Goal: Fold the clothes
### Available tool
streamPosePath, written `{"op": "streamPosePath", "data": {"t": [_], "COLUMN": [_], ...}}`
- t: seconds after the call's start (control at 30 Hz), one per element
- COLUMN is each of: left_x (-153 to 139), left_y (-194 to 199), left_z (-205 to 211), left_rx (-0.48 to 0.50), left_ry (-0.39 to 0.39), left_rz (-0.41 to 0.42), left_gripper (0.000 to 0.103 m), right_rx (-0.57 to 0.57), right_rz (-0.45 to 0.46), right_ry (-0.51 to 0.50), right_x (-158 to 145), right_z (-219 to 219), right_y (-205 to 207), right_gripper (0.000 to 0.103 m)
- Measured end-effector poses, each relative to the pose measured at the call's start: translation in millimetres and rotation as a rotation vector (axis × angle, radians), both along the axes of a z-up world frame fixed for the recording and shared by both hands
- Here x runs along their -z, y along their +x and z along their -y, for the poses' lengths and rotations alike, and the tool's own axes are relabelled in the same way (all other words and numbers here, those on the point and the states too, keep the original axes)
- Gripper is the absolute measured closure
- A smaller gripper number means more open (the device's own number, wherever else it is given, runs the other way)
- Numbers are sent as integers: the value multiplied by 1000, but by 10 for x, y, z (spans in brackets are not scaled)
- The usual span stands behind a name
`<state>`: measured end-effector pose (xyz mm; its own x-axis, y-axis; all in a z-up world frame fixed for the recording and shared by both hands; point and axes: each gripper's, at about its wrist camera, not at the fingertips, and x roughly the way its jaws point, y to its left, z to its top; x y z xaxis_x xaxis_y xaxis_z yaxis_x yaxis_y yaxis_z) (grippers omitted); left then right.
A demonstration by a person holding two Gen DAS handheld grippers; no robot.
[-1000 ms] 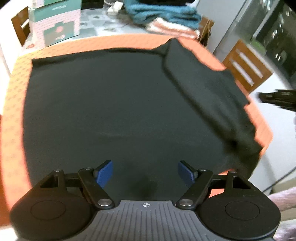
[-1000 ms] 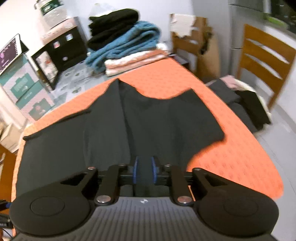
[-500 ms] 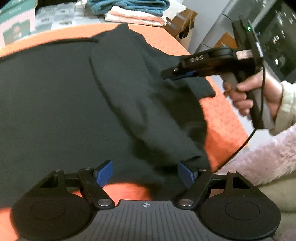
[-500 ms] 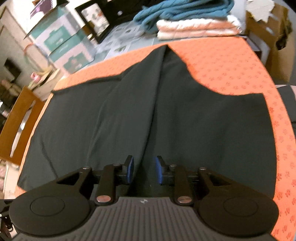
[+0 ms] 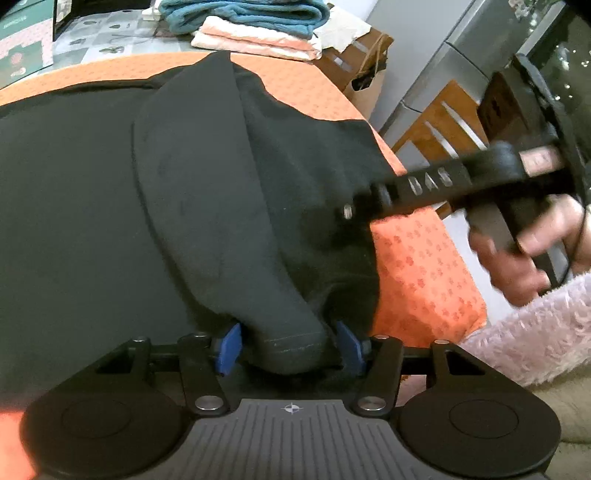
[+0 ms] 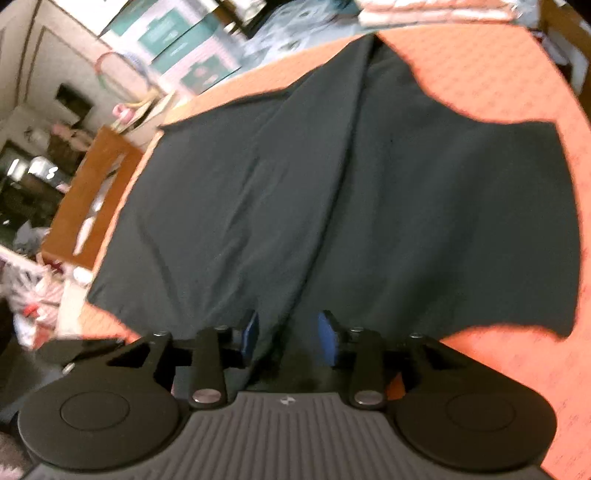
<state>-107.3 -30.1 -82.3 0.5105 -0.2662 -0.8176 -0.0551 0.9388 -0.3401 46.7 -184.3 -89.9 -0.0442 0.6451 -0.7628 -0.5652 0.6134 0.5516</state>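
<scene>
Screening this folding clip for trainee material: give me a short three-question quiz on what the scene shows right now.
1. True or false: the black T-shirt lies on a blue tablecloth.
2. In the folded stack, what sits directly beneath the teal towel? A pale pink cloth; B cardboard; C a black shirt.
3. Fill in: the chair past the table's edge is made of ___.
Key: 1 false, the tablecloth is orange. 2 A. 3 wood.
</scene>
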Motion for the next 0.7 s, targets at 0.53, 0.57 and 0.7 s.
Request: {"op": "streamPosePath", "data": {"t": [0.53,0.57,0.7], "left_x": [-143,-132,-81], "left_y": [-354,-343,-274], "left_z": [-381,-381,-299], "left_rx": [-44,-30,53], "left_ry": [85,81,87], "left_rz": [-46,-46,-32], "left_gripper": [39,39,36], "right_rx": [-36,-19,95], "right_rz": [-292,-312,-323], "right_ry": [11,15,79], "right_x": [254,273,123], "right_z": [-114,-105,20], "right_y": [-439,-459,-525], "right_gripper": [64,78,97]}}
